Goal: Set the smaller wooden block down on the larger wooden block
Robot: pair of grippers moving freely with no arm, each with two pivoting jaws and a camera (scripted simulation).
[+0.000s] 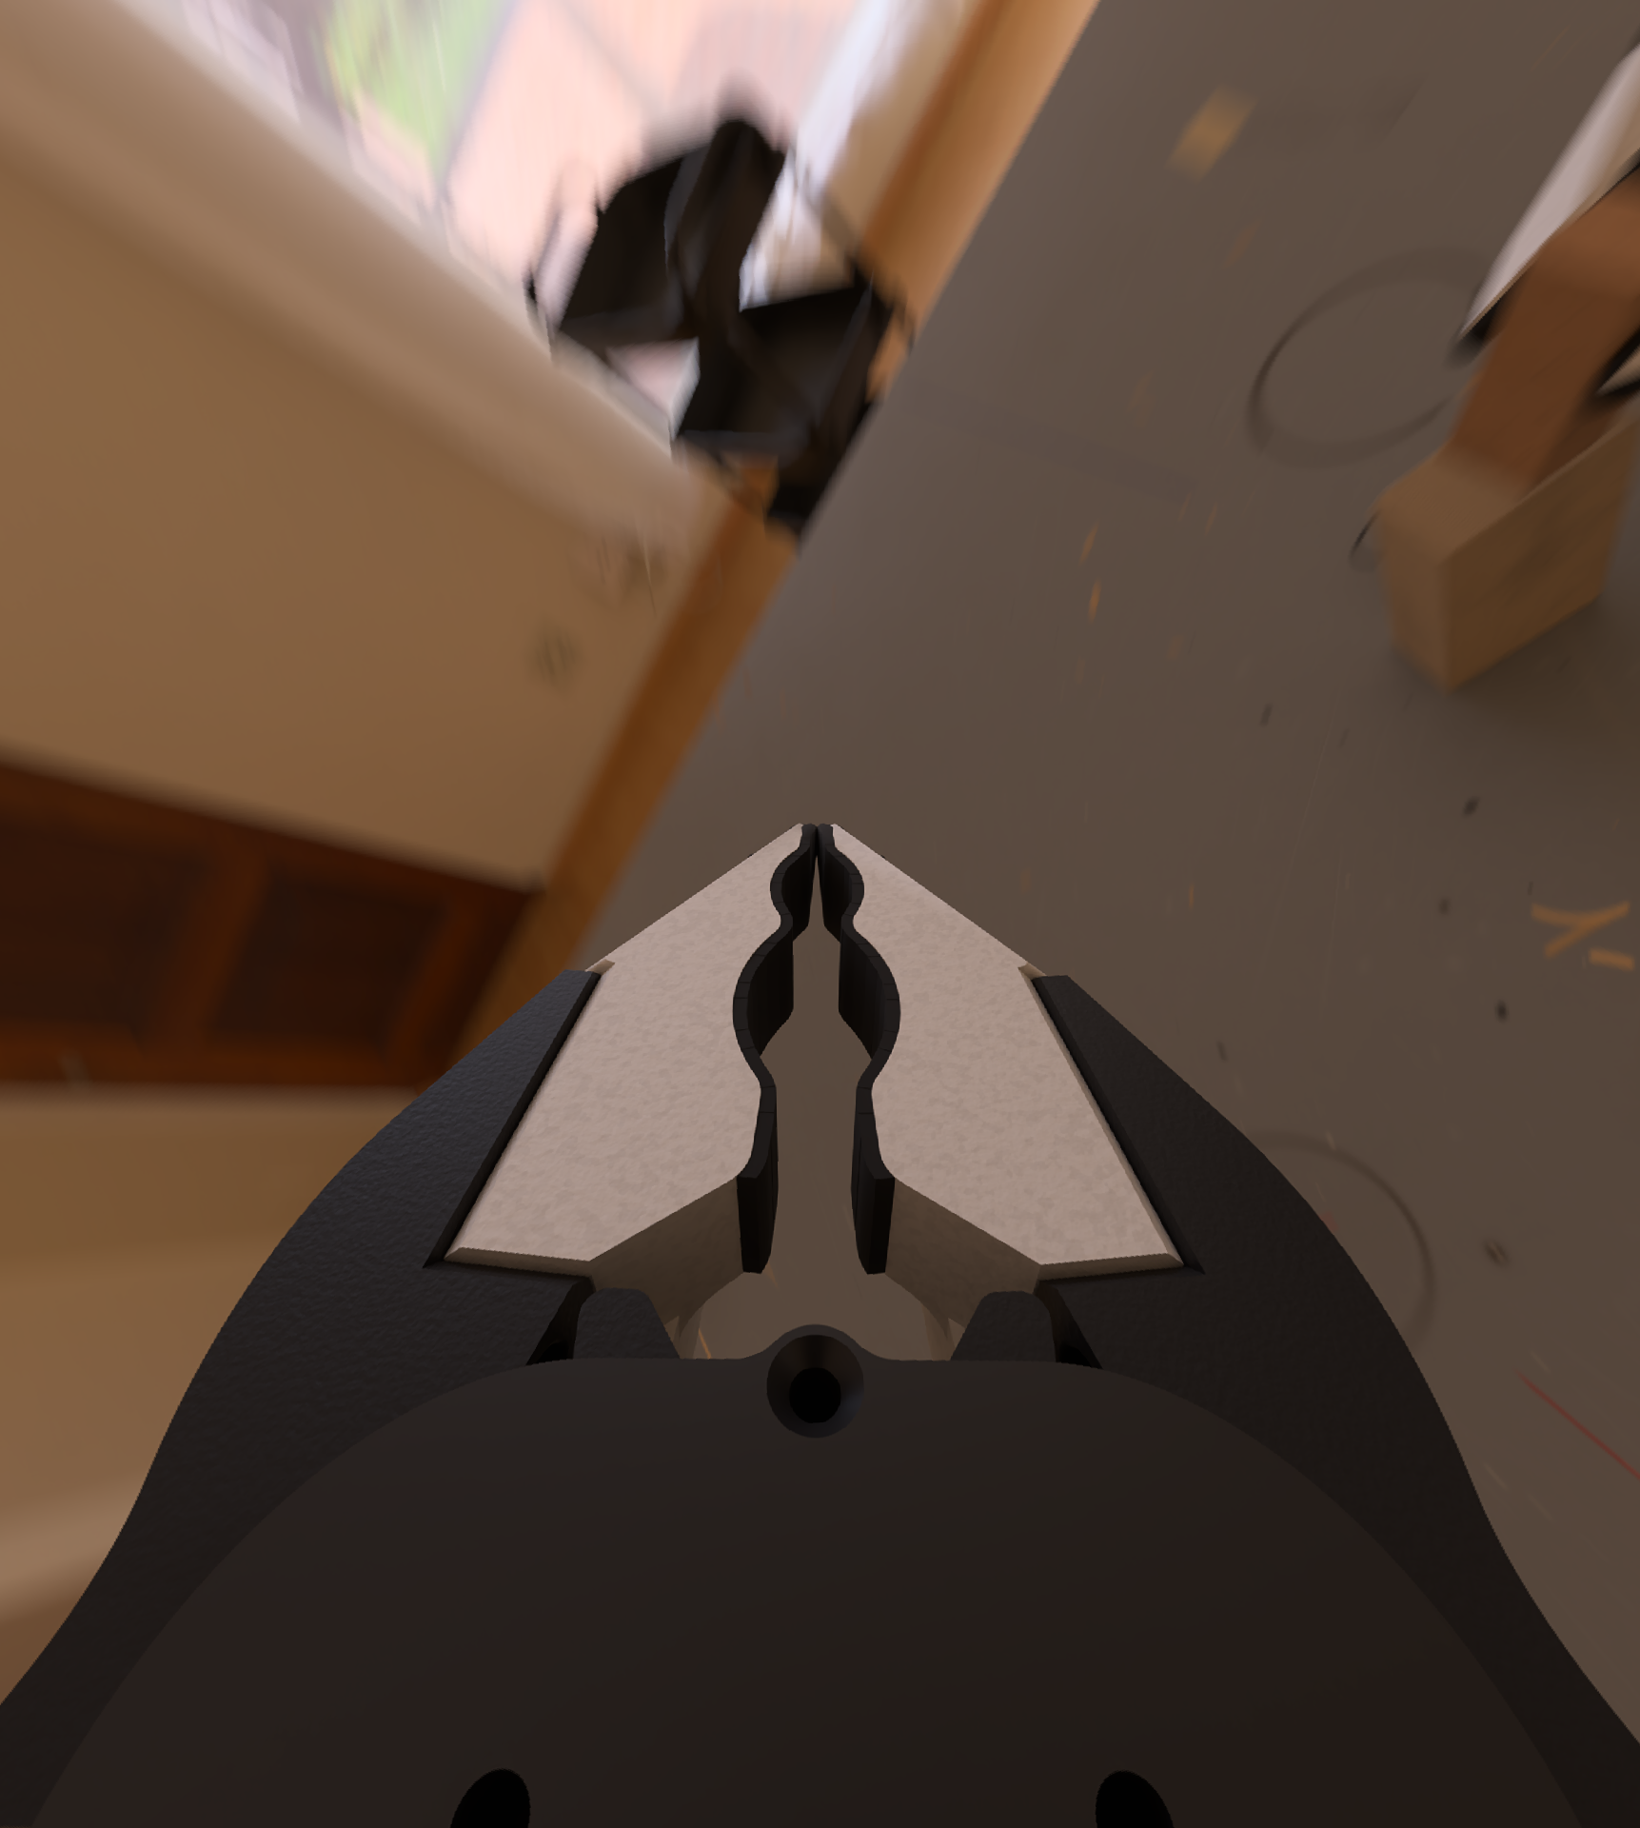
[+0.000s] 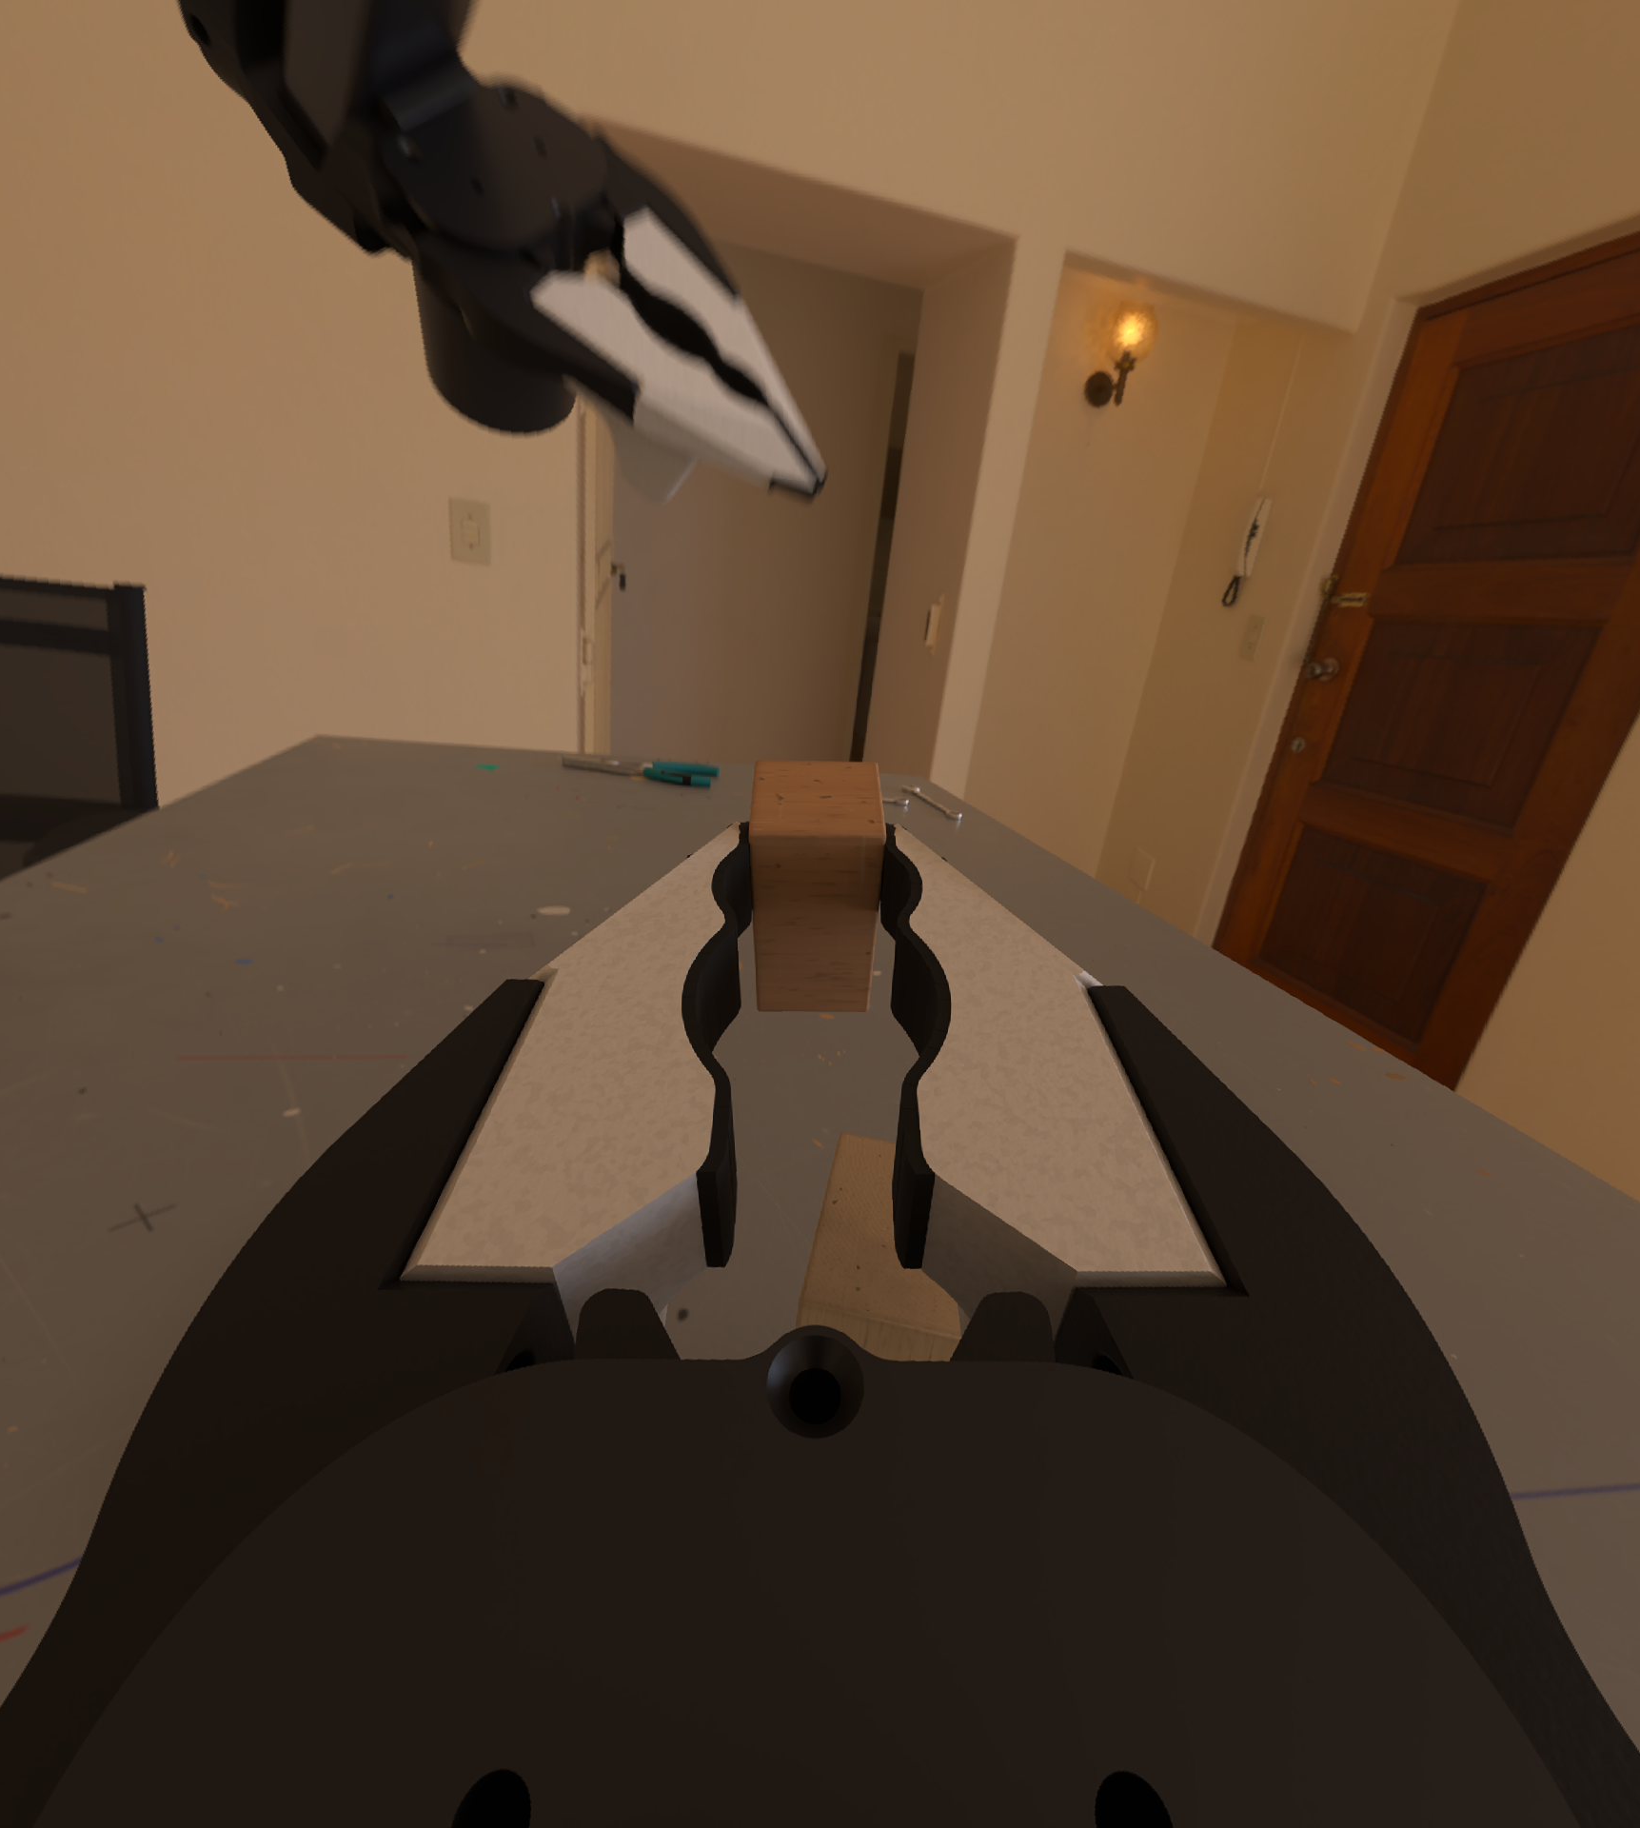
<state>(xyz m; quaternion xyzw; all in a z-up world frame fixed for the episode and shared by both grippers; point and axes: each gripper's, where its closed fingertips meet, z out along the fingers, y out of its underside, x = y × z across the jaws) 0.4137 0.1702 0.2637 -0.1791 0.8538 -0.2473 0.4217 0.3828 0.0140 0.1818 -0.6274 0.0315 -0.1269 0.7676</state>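
1. Pinching the smaller wooden block (image 2: 818, 880) between my fingertips, my right gripper (image 2: 816, 841) holds it upright, with its lower end hanging free above the grey table (image 2: 321, 950).
2. Below and nearer to me than the held piece, the larger wooden block (image 2: 870, 1256) shows in the gap between my right fingers; it lies on the table, partly hidden by the right finger.
3. My left gripper (image 1: 816, 831) has its tips pressed together with nothing between them, and points down toward the table (image 1: 1092, 791).
4. From that left wrist view, the two blocks sit well off to the upper right: the smaller wooden block (image 1: 1547, 326), clamped in the right gripper (image 1: 1537, 336), appears just over the larger wooden block (image 1: 1508, 564). I cannot tell whether they touch.
5. Farther across the table lie teal-handled pliers (image 2: 677, 772) and a wrench (image 2: 934, 801).
6. Beyond stand a dark chair (image 2: 24, 692) and a wooden door (image 2: 1488, 633).
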